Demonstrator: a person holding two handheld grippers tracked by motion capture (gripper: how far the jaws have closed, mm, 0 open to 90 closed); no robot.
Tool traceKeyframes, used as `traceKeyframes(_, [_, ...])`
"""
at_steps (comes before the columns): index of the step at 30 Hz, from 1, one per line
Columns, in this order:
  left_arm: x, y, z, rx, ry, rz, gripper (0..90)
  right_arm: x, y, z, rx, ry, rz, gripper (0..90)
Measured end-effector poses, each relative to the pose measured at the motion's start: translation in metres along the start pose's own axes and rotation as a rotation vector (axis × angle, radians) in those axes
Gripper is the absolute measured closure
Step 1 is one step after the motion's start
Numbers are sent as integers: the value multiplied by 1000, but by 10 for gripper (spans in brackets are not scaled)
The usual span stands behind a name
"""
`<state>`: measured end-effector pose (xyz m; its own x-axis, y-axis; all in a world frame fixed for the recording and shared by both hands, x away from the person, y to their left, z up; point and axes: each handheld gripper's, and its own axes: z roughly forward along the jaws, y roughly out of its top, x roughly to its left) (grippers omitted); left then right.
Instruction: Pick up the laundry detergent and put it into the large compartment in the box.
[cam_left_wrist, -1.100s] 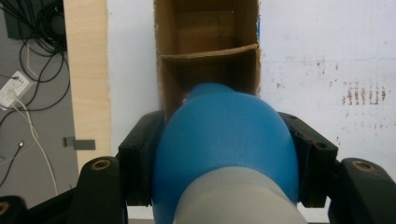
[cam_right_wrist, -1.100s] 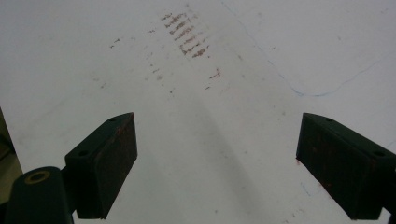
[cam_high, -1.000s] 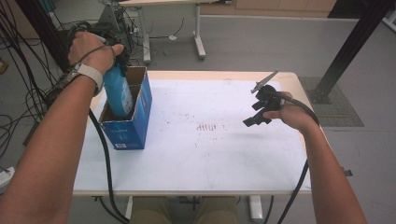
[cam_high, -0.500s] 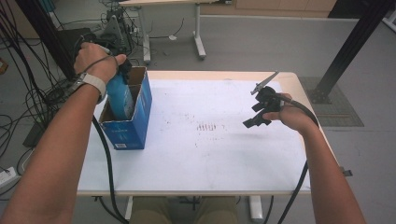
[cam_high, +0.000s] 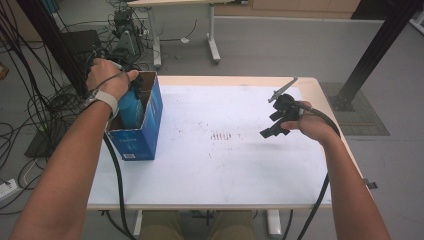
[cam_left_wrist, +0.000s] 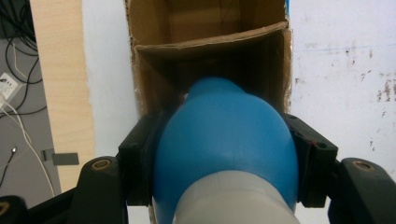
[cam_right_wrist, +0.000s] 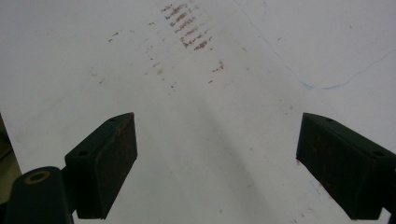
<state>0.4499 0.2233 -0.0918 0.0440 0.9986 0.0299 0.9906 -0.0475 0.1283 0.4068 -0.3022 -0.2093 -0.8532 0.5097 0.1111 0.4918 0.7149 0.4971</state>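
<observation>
**Bottle going down into the box**

While the bottle (cam_left_wrist: 224, 140) hangs clamped between the left gripper's (cam_left_wrist: 224, 154) jaws, its blue body points nose-first into the near compartment of the box (cam_high: 145, 125), the one on the person's side of the cardboard divider (cam_left_wrist: 210, 39). In the high view the bottle (cam_high: 131, 107) is already partly inside the box, its upper part hidden under the left hand (cam_high: 107, 77). Compared with a second ago, that hand sits lower against the box rim and less of the bottle shows above it; the grip itself has not altered, the pads pressing both flanks of the bottle just above its grey-white band. I read this as the lowering stage of packing the bottle: it is most of the way in, and what remains is to reach the box floor and let go. Whether the bottle touches the floor cannot be told.

The left forearm comes in over the box's near-left corner, wrist bent so that the gripper points steeply down. Well right of the box, the right hand (cam_high: 310, 125) holds the right gripper (cam_high: 272, 125) just above the table (cam_high: 225, 170), unmoved from a second ago, aimed down and towards the box. Its jaws stand wide apart with nothing between them but bare, scuffed tabletop (cam_right_wrist: 205, 140).
</observation>
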Motion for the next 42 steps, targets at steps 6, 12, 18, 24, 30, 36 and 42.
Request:
traceKeyframes(6, [0, -1, 9, -1, -2, 0, 377, 0, -1, 0, -2, 1, 3, 125])
traceKeyframes(12, [-1, -3, 19, -4, 8, 7, 376, 0, -2, 1, 0, 1, 5, 125])
traceKeyframes(18, [0, -4, 30, 5, 8, 10, 377, 0, -3, 3, 4, 5, 9, 124])
traceKeyframes(24, [-1, -3, 36, 12, 13, 14, 377, 0, -3, 3, 3, 5, 11, 125])
traceKeyframes(30, [-2, -3, 45, 17, 13, 27, 377, 0, -4, 2, 3, 4, 11, 125])
traceKeyframes(36, [-2, -2, 52, 24, 13, 33, 377, 0, -6, 3, 2, 5, 17, 125])
traceKeyframes(42, [-2, -2, 54, 26, 11, 33, 377, 0, -7, 3, 2, 5, 19, 125])
